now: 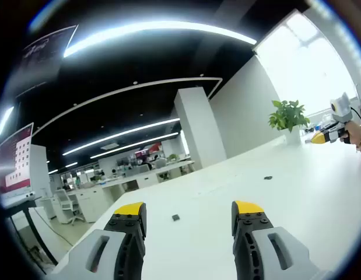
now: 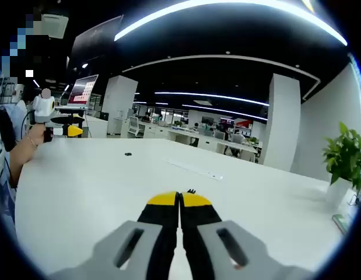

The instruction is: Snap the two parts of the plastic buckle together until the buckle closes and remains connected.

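Now | left gripper (image 1: 189,213) jaws apart | right gripper (image 2: 179,200) jaws together | no legible writing

White table (image 1: 308,192), dark buckle parts (image 1: 175,217)

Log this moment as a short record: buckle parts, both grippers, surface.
surface: white table
buckle parts: two small dark plastic pieces, apart, one ahead of the left gripper, the other farther off
left gripper: open, empty
right gripper: fingers closed together, nothing visible between them
extra: potted green plant on the table
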Available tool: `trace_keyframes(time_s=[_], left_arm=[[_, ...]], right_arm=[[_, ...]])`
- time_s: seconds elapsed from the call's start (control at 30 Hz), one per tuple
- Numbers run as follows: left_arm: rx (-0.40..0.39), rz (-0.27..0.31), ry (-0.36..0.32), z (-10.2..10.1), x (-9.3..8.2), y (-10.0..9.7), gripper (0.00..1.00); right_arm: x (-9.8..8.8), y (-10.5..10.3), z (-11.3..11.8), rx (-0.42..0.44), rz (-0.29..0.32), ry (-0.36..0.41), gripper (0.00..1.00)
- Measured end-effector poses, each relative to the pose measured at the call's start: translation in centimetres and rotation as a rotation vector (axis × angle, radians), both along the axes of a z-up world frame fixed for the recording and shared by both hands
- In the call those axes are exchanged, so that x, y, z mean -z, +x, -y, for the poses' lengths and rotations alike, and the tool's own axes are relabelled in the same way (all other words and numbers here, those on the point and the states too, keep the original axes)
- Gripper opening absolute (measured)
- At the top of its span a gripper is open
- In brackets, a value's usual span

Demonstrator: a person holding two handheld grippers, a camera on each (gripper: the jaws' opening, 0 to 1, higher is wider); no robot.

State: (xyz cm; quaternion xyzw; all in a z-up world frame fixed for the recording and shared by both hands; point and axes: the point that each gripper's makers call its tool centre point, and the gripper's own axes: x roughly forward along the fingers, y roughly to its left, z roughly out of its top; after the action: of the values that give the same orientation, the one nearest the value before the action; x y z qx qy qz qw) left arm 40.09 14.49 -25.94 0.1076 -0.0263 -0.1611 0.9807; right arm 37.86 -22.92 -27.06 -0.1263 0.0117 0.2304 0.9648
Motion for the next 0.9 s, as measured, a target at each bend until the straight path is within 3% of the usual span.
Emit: trace_keyframes(time_s=[0.2, 0.5, 0.9], left_arm=[[-0.003, -0.004, 0.004, 0.1, 0.1, 0.1, 0.60], [-0.009, -0.016, 0.018, 0.1, 0.6, 0.4, 0.60], [-0.019, -0.017, 0.035, 0.0, 0.9, 0.4, 0.59]], right_arm=[[0.0, -0.1, -0.4, -0.018, 0.002, -0.004, 0.00], [1.6, 0.5, 0.7, 0.039, -0.032, -0.121, 0.00], [2.0, 0.4, 0.9, 0.041, -0.040, -0.147, 0.00]])
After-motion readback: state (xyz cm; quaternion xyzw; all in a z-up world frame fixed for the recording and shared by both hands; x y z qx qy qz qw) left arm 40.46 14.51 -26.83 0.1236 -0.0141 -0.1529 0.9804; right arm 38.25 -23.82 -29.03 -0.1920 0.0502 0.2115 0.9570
